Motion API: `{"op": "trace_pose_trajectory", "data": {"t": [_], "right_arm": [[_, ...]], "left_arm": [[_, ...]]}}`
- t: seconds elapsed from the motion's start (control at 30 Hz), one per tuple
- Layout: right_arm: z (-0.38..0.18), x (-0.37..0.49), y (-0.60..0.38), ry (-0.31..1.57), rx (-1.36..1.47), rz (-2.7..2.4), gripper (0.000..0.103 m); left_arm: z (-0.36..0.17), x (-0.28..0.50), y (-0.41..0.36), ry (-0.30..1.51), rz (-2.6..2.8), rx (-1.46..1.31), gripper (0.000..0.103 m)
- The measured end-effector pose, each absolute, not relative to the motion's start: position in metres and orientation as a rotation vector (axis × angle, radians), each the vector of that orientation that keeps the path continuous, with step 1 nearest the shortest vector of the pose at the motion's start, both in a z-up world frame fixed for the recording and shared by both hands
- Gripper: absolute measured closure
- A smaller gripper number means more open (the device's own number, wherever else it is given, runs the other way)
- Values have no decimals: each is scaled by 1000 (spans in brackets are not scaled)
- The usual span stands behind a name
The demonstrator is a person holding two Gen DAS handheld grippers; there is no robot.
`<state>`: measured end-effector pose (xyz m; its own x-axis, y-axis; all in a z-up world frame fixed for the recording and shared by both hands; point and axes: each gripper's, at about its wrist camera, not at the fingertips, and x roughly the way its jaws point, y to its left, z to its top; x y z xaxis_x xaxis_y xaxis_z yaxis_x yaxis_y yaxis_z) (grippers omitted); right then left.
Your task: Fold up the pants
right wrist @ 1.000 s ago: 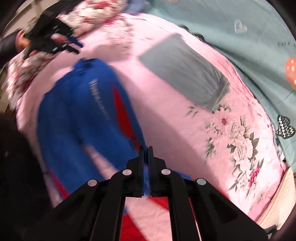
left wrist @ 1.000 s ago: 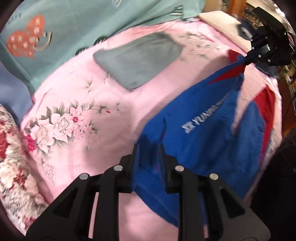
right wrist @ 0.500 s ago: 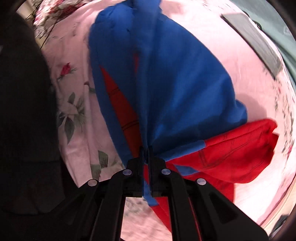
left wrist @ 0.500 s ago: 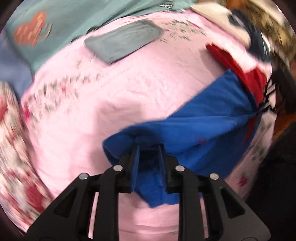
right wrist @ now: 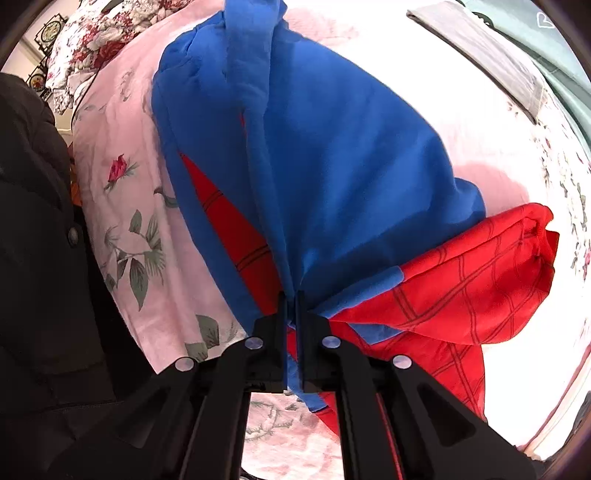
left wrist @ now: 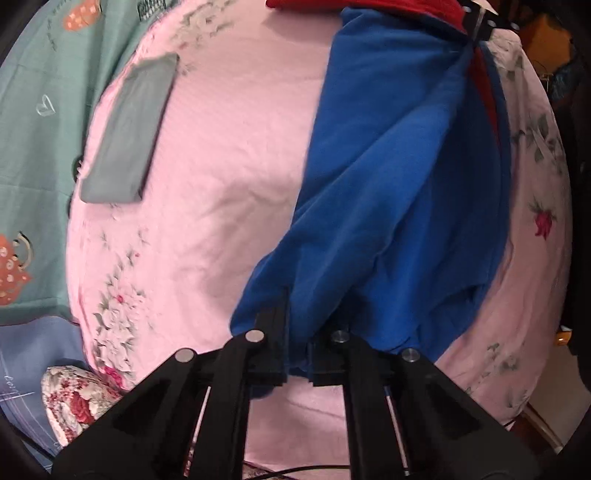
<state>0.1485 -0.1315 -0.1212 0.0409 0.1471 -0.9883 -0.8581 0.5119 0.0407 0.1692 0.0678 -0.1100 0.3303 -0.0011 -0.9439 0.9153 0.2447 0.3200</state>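
The blue and red pants (left wrist: 399,177) hang stretched between my two grippers above the pink floral bed. My left gripper (left wrist: 298,332) is shut on a bunched blue end of the pants. My right gripper (right wrist: 291,314) is shut on the other end, where the blue cloth (right wrist: 332,155) meets red web-patterned cloth (right wrist: 461,288). The right gripper also shows at the top right of the left wrist view (left wrist: 480,26). The cloth sags in folds between them and its lower part rests on the bed.
A folded grey garment (left wrist: 129,129) lies on the pink bedspread (left wrist: 229,147), also seen in the right wrist view (right wrist: 480,51). A teal sheet (left wrist: 44,92) lies beyond it. A floral pillow (left wrist: 77,395) lies at one side. A person in dark clothing (right wrist: 37,240) stands at the bed's edge.
Both grippers have lifted the pants off the bed and swung them round. The cloth has gone from lying spread out to hanging bunched between the grippers.
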Motion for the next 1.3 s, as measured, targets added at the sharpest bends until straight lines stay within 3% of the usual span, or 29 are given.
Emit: {"op": "trace_pose_trajectory", "data": {"t": [0.2, 0.43, 0.53, 0.6, 0.63, 0.67, 0.7, 0.73, 0.87, 0.97, 1.13, 1.3], "right_arm": [[-94, 128, -147, 1248, -704, 880, 100], [-104, 113, -147, 1281, -720, 900, 100], [-120, 117, -150, 1313, -735, 887, 99], [-123, 117, -149, 1312, -721, 865, 93], [-119, 117, -150, 1322, -709, 864, 86], [-111, 119, -152, 1333, -693, 868, 75], [-97, 121, -157, 1329, -660, 871, 66], [-84, 123, -163, 1311, -625, 864, 59], [-27, 169, -210, 1182, -390, 701, 58], [-15, 236, -249, 1138, -81, 471, 56], [-73, 313, -257, 1247, 260, 192, 56], [-126, 333, -241, 1367, 212, -39, 59]], "left_arm": [[-88, 102, 79, 970, -787, 1134, 97], [-157, 72, 83, 1017, -685, 1118, 95], [-174, 62, 82, 950, -631, 1146, 91], [-174, 58, 82, 943, -598, 1159, 86], [-167, 54, 81, 957, -594, 1168, 75], [-158, 51, 82, 976, -596, 1169, 40], [-147, 48, 84, 995, -592, 1159, 18], [-127, 43, 88, 966, -575, 1130, 5], [-77, 55, 98, 1013, -499, 958, 5], [-48, 87, 77, 981, -471, 669, 5], [-55, 125, -18, 1021, -639, 116, 5], [-100, 131, -120, 1107, -784, 51, 5]]}}
